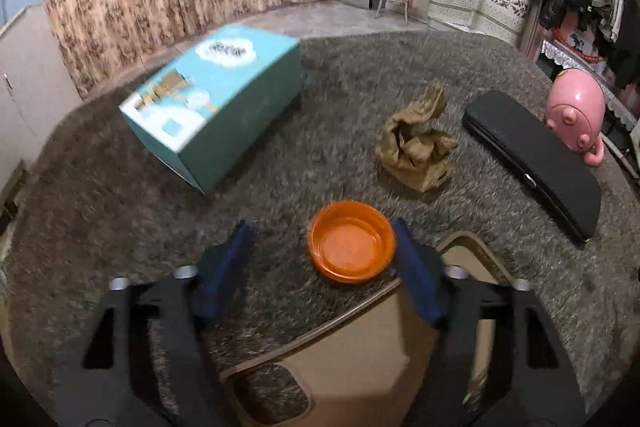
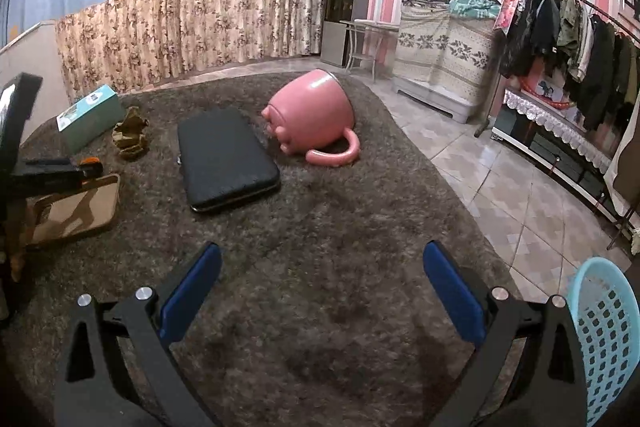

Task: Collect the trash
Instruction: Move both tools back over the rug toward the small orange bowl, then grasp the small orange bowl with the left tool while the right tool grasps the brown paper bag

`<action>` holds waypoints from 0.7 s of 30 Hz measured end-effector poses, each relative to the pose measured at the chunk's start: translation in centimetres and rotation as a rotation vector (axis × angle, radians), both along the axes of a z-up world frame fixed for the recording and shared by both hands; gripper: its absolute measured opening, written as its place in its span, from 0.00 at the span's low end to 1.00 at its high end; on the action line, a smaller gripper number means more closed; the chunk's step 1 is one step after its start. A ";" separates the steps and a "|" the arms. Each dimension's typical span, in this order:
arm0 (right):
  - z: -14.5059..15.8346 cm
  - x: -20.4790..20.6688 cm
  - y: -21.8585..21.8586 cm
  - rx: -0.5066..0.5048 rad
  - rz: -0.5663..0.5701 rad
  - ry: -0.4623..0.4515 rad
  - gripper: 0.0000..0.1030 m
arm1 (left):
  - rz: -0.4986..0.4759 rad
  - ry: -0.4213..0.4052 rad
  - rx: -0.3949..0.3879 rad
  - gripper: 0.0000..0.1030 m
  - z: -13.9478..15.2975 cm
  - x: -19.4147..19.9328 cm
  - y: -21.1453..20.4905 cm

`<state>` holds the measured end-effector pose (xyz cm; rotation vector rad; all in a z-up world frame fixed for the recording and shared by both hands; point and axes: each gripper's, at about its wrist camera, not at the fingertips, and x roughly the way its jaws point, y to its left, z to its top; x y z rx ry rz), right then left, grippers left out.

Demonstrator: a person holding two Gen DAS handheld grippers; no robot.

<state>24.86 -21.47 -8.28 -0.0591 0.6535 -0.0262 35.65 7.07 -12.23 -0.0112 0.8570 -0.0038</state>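
2 grippers over the shaggy grey rug (image 2: 320, 211): left gripper (image 1: 324, 239) jaws apart around the orange lid (image 1: 351, 242), right pad beside its rim, no clamp visible; right gripper (image 2: 322, 267) spread wide, empty; crumpled brown paper (image 1: 416, 143) lies beyond the lid.

An orange plastic lid (image 1: 351, 242) lies hollow side up on the shaggy grey rug (image 1: 320, 99). Beyond it a crumpled brown paper bag (image 1: 416, 143) sits loosely upright on the same rug, well apart from the lid.
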 end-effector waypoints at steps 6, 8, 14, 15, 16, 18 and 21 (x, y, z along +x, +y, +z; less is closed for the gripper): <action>0.3 2.3 2.6 0.054 0.070 -0.005 0.96 | -0.009 -0.062 -0.016 0.38 0.6 -1.0 0.1; 0.3 3.0 4.0 0.053 0.105 -0.006 0.96 | 0.034 -0.103 -0.029 0.38 1.3 -1.7 1.0; -0.2 5.5 9.0 -0.007 0.224 0.003 0.88 | 0.294 -0.201 0.015 0.38 2.7 -3.4 6.4; -0.1 5.9 9.6 -0.011 0.237 0.005 0.86 | 0.343 -0.206 0.017 0.38 2.8 -3.4 7.4; 0.0 6.4 10.4 -0.010 0.256 0.009 0.83 | 0.387 -0.209 0.007 0.38 2.9 -3.4 8.5; 0.2 7.3 11.8 0.010 0.300 0.011 0.83 | 0.442 -0.206 -0.013 0.38 2.9 -3.4 10.2; -0.1 8.7 14.1 0.007 0.350 0.032 0.83 | 0.507 -0.197 -0.001 0.38 2.7 -3.3 11.5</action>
